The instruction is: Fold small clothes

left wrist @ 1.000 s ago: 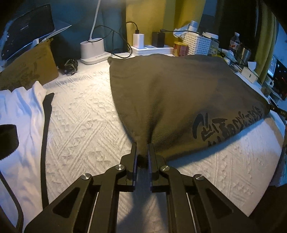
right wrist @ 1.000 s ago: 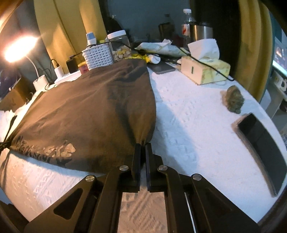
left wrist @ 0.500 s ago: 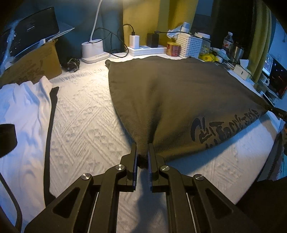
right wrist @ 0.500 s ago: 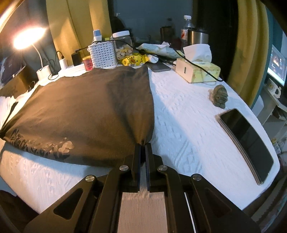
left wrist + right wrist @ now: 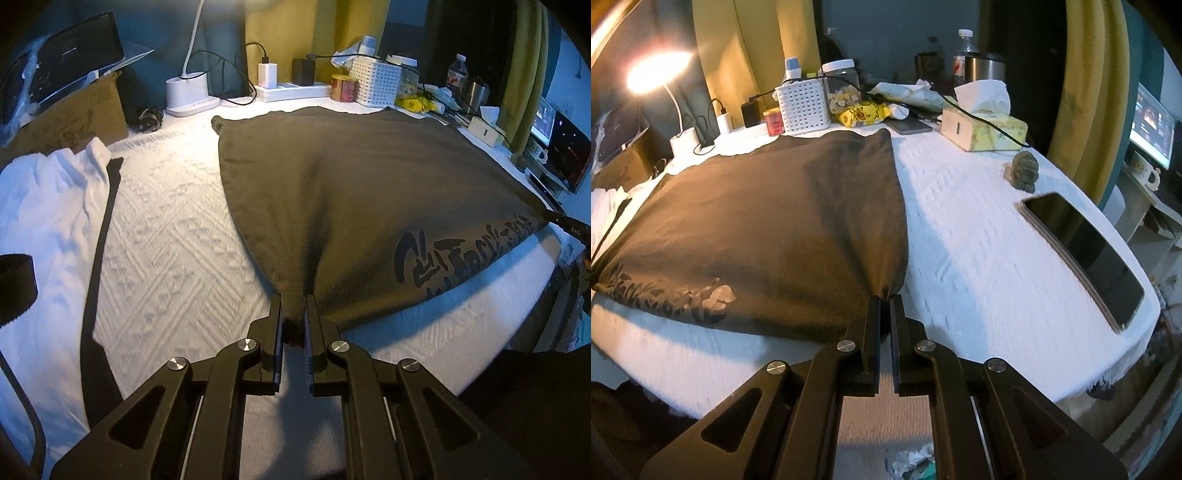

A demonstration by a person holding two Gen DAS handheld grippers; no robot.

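A dark olive T-shirt (image 5: 369, 192) with black lettering lies spread on the white textured cloth of the table. Its near edge is stretched between my two grippers. My left gripper (image 5: 293, 301) is shut on the shirt's near left corner, with fabric bunched between the pads. In the right wrist view the same shirt (image 5: 768, 221) runs off to the left, and my right gripper (image 5: 885, 300) is shut on its near right corner. The tip of the right gripper (image 5: 570, 225) shows at the far right of the left wrist view.
A white garment (image 5: 40, 206) with a black strap (image 5: 99, 251) lies at the left. A lamp base (image 5: 186, 92), chargers, a white basket (image 5: 805, 107), a tissue box (image 5: 984, 129), jars and bottles line the back. A dark tablet (image 5: 1082, 251) and a small lump (image 5: 1023, 171) lie at the right.
Both grippers have drawn back toward the table's near edge, pulling the shirt with them. More of the table's front edge and the floor below now shows in the right wrist view.
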